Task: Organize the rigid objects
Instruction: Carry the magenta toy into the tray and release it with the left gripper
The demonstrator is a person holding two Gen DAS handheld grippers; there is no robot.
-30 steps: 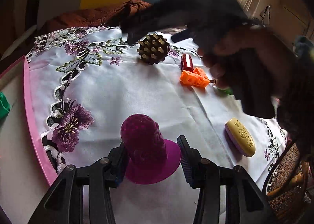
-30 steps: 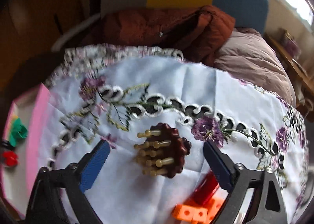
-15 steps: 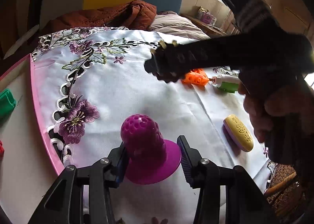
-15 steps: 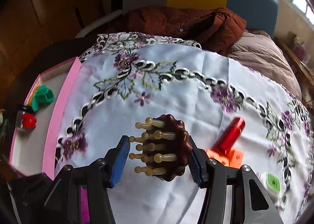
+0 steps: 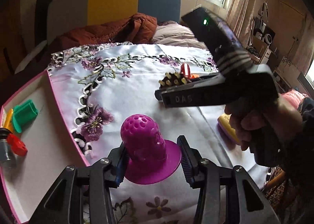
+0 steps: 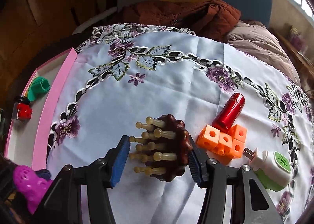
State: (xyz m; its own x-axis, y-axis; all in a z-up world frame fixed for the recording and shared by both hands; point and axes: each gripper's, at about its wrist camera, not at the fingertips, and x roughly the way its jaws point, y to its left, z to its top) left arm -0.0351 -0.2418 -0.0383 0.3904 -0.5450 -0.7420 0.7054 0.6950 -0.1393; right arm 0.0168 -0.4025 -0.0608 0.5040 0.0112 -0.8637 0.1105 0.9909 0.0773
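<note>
Two grippers each clamp something: the left gripper (image 5: 152, 162) pinches the magenta dome (image 5: 146, 145) over the cloth beside the pink tray (image 5: 58, 110); the right gripper (image 6: 159, 162) grips the brown massager (image 6: 170, 147), orange cubes (image 6: 223, 141) just beyond

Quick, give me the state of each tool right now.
Left tool: shut on the purple hat-shaped toy.
Right tool: shut on the brown massage brush.

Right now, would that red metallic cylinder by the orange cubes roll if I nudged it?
Probably: the red metallic cylinder lies on its side on the cloth. The orange linked cubes against its lower end may check it. Its glossy surface looks slippery.
</note>
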